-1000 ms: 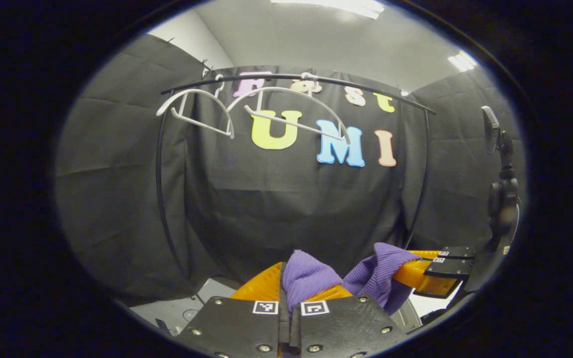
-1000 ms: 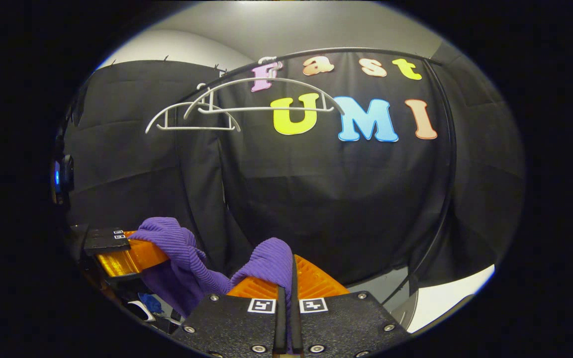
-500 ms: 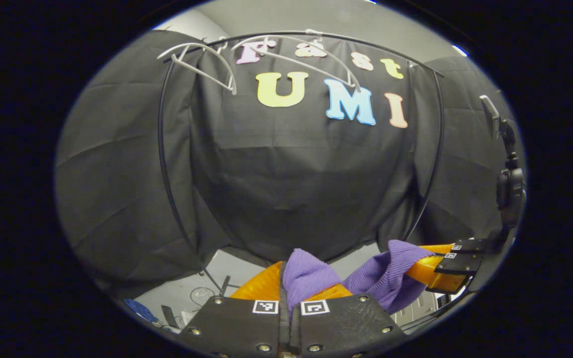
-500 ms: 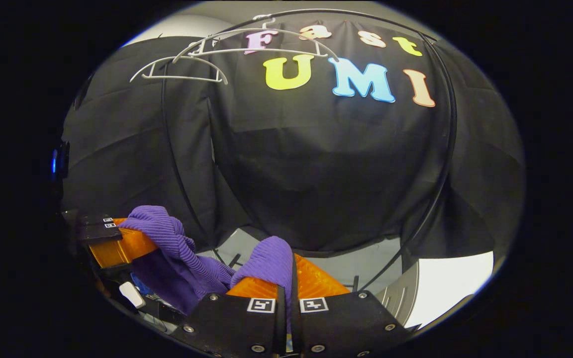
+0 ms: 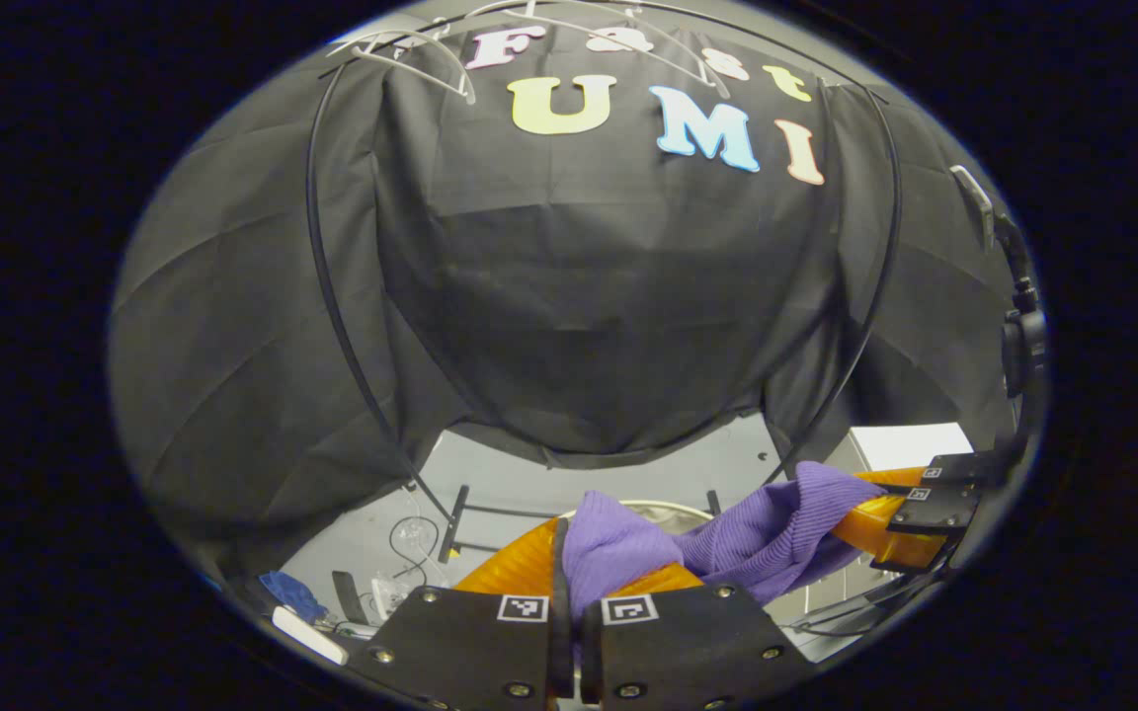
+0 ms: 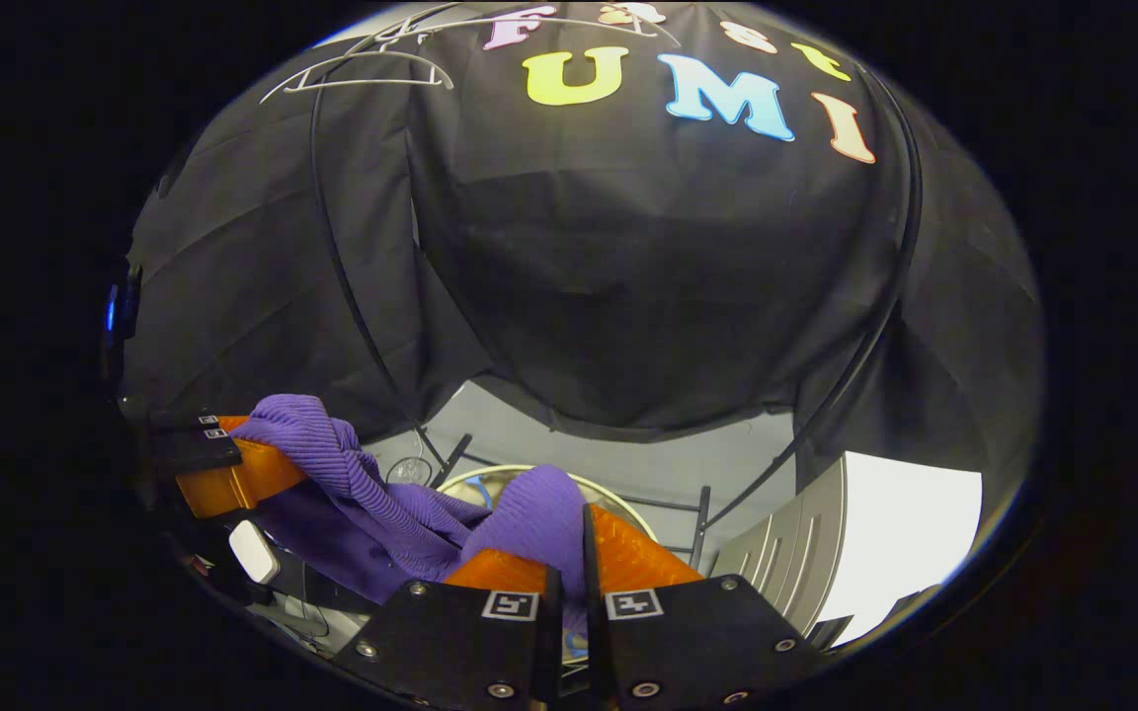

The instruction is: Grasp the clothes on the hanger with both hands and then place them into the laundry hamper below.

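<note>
A: Item count?

B: 1 purple garment [image 5: 757, 533], 2 grippers, 2 white hangers [image 6: 362, 74] on the black rail [image 6: 332, 247], 1 laundry hamper [image 6: 500, 476].

A: Finger state?

B: Left gripper [image 5: 569, 568]: orange fingers [image 5: 520, 568] narrow, clamped on a fold of the garment. Right gripper [image 6: 569, 553]: same, fingers [image 6: 628, 553] closed on another fold. In the left gripper view the right gripper sits far right w/ cloth draped over its fingers; in the right gripper view the left gripper [image 6: 223, 464] sits far left, likewise.

A: Garment location?

B: Off the hangers, slung between both grippers, sagging in the middle, above the hamper rim. Both hangers bare, well above, at top edge of view.

A: Edges, clearance?

B: Hamper rim partly hidden behind cloth and fingers; opening extent: cannot tell. Rail legs flank the hamper left and right. Grey floor [image 5: 628, 464] open beyond it. White box [image 6: 905, 533] near right. Small clutter [image 5: 302, 602] on floor, near left.
</note>
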`<action>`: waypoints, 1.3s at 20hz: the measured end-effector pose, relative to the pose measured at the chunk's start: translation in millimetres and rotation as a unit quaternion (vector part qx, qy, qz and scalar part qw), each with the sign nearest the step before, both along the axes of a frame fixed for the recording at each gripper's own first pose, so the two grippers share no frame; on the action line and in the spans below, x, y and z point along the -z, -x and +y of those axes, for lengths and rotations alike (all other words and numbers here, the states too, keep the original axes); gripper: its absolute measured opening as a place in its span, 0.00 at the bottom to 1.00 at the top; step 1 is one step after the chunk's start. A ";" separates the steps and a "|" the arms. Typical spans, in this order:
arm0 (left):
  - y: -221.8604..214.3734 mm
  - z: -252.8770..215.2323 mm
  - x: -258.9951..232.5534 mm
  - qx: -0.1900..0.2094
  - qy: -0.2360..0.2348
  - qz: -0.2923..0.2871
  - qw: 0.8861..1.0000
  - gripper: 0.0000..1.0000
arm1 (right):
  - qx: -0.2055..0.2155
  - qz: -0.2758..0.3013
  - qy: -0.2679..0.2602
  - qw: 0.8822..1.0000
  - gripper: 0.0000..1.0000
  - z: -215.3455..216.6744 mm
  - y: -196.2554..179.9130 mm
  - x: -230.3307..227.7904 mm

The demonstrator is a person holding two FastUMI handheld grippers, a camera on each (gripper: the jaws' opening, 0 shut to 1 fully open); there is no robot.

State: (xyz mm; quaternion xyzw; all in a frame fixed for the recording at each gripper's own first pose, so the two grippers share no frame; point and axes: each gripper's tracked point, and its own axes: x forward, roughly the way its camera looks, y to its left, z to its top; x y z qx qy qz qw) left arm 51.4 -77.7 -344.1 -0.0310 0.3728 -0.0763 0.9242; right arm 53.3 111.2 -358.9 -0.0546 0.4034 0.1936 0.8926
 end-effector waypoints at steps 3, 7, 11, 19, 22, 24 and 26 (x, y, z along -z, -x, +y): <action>9.4 -1.9 5.4 0.010 -0.003 0.021 1.000 0.33 | 0.001 0.033 -0.004 0.999 0.27 -3.8 19.0 9.5; 9.0 6.9 -4.7 0.012 -0.009 0.001 1.000 0.83 | 0.009 0.041 -0.012 0.999 0.76 -2.7 28.5 11.3; 7.7 16.8 -24.3 0.008 -0.019 -0.031 0.999 0.83 | 0.019 0.009 -0.004 1.000 0.94 -5.9 24.6 -7.3; -13.2 25.9 -133.5 -0.005 0.006 -0.142 0.990 0.83 | 0.040 -0.115 -0.032 0.992 0.94 -13.0 7.7 -113.6; -16.1 33.1 -192.0 -0.006 0.017 -0.197 0.980 0.83 | 0.058 -0.166 -0.045 0.983 0.94 -19.9 3.9 -166.5; -13.8 38.5 -229.0 -0.009 0.022 -0.232 0.972 0.84 | 0.071 -0.205 -0.048 0.975 0.92 -31.1 3.1 -204.0; -10.7 42.6 -264.2 -0.007 0.023 -0.265 0.964 0.86 | 0.081 -0.237 -0.058 0.966 0.94 -37.8 9.5 -237.5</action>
